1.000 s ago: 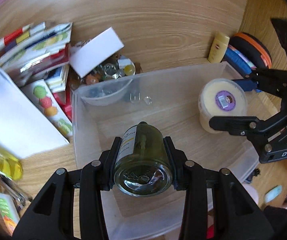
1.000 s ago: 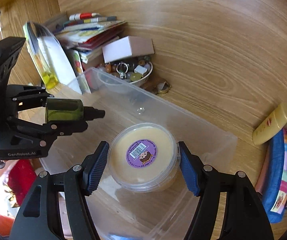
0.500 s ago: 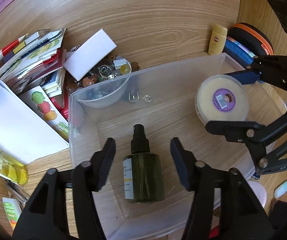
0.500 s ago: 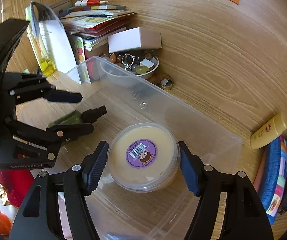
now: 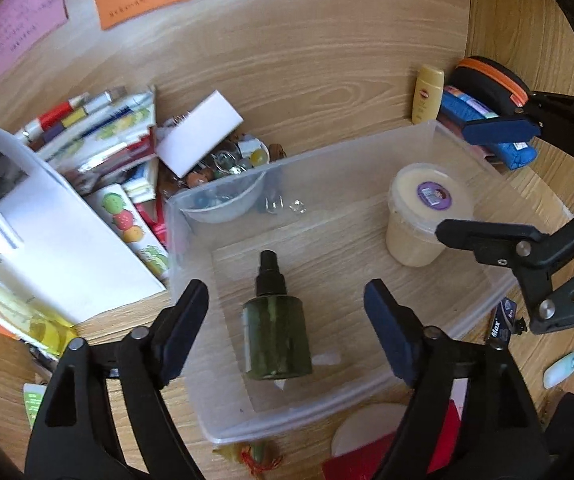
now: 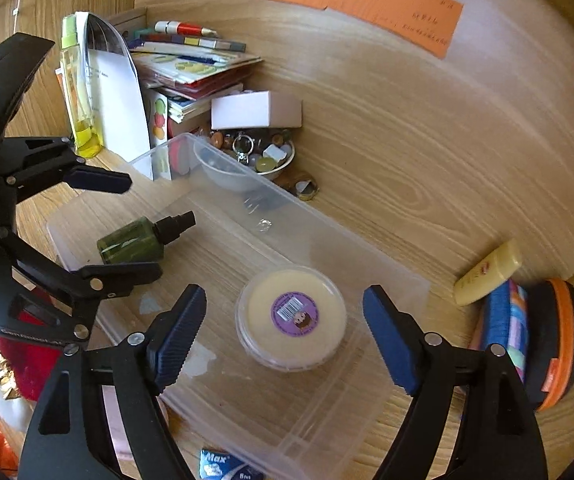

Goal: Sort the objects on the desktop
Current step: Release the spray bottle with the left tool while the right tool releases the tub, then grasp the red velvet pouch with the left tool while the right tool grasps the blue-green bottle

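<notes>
Green spray bottle [image 5: 277, 334] is lying on its side on the floor of the clear plastic bin [image 5: 367, 152], black nozzle pointing toward the far wall. The left claw [image 5: 286, 330] sits above it with both blue pads well clear of the glass, jaws opening, so it's let go. Same deal for the right claw [image 6: 285, 334]: it's over the cream tub [image 6: 291, 318] with the purple barcode sticker, pads apart from the lid on both sides, jaws opening, nothing gripped. The tub stands upright at the other end of the bin from the bottle.

Stuff only the left wrist cam catches: a pale blue oval thing [image 5: 561, 369] on the surface at lower right, and a round white object [image 5: 367, 426] just outside the bin's near wall. The right wrist cam is the one that shows the tall yellow bottle [image 6: 77, 88] standing next to the white paper, plus a gold ring-shaped item [image 6: 307, 188] beside the bowl of beads [image 6: 255, 156].

Both views show the yellow tube [image 5: 428, 94] lying near the black-and-orange case [image 5: 489, 80], and the messy stack of booklets [image 5: 99, 140] behind the bin.
</notes>
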`<action>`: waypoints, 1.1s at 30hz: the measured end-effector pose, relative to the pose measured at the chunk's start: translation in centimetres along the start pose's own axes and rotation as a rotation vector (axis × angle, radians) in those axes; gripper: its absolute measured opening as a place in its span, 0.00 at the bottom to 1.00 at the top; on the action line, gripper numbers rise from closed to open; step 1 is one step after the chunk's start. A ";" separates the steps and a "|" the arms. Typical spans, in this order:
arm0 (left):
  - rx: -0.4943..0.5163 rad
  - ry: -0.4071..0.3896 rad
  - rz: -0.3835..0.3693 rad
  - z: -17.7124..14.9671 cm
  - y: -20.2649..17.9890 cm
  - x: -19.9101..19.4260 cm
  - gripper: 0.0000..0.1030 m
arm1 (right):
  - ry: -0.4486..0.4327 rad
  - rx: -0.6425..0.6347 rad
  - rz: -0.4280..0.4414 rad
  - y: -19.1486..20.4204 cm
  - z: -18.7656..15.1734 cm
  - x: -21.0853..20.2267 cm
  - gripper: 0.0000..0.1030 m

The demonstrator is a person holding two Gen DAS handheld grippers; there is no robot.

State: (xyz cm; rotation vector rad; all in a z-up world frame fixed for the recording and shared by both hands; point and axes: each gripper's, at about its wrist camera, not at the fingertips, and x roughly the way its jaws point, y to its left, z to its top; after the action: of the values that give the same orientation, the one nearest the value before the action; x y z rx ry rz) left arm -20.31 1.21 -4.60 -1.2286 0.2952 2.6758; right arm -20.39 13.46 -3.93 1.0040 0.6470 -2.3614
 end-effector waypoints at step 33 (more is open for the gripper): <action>-0.092 -0.147 -0.004 -8.9 -1.2 -9.9 0.93 | -0.107 0.293 -0.090 1.3 -14.3 -11.1 0.84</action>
State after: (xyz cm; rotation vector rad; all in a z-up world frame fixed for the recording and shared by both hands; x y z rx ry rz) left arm -7.16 -0.73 -2.83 -1.0475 0.1496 2.7860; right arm -5.37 23.63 -4.65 0.9759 0.3170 -2.6218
